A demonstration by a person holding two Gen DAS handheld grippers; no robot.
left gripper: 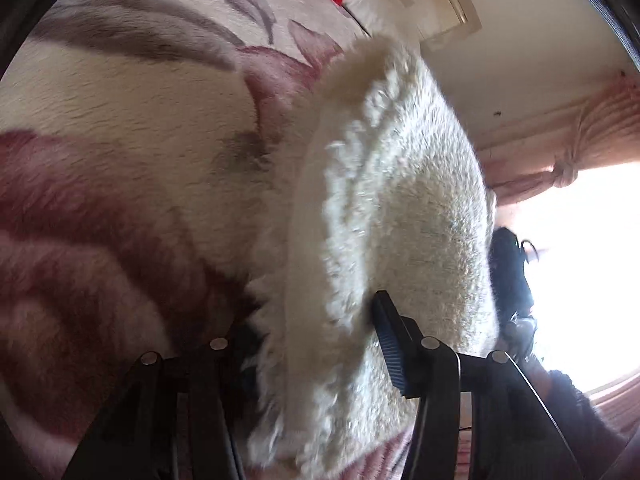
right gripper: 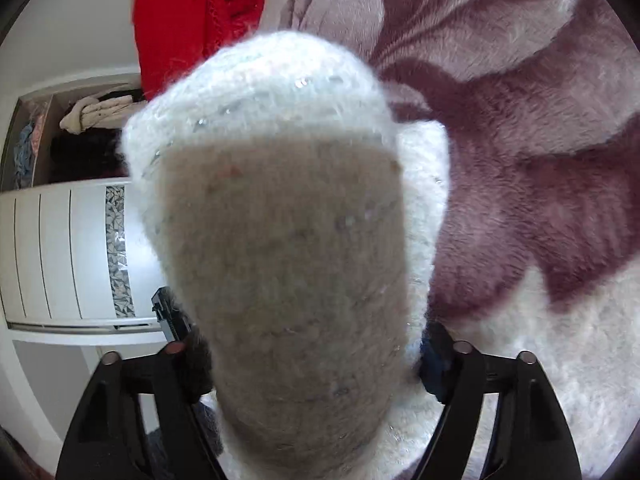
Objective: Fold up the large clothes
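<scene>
White fuzzy garment (left gripper: 384,216), a thick knit with glinting flecks, raised above a plush blanket (left gripper: 120,160) patterned in cream and mauve florals; the garment fills the middle of both wrist views, its bulk hanging between each pair of fingers. Left gripper (left gripper: 316,332): the right-hand finger pad (left gripper: 390,344) presses into the fleece while the opposite finger is buried behind the fabric, so the jaws stand clamped on a fold of the garment. Right gripper (right gripper: 300,344): a doubled, shaded fold (right gripper: 288,280) passes between the fingers, one fingertip (right gripper: 170,316) showing at the fold's left edge, the other hidden at its right; the jaws grasp the cloth. Beyond, a red garment (right gripper: 192,12) lies at the far edge of the blanket; a white wardrobe (right gripper: 64,256) with an open shelf of clothes stands to the side; pink curtains (left gripper: 568,160) frame a bright window (left gripper: 592,264).
</scene>
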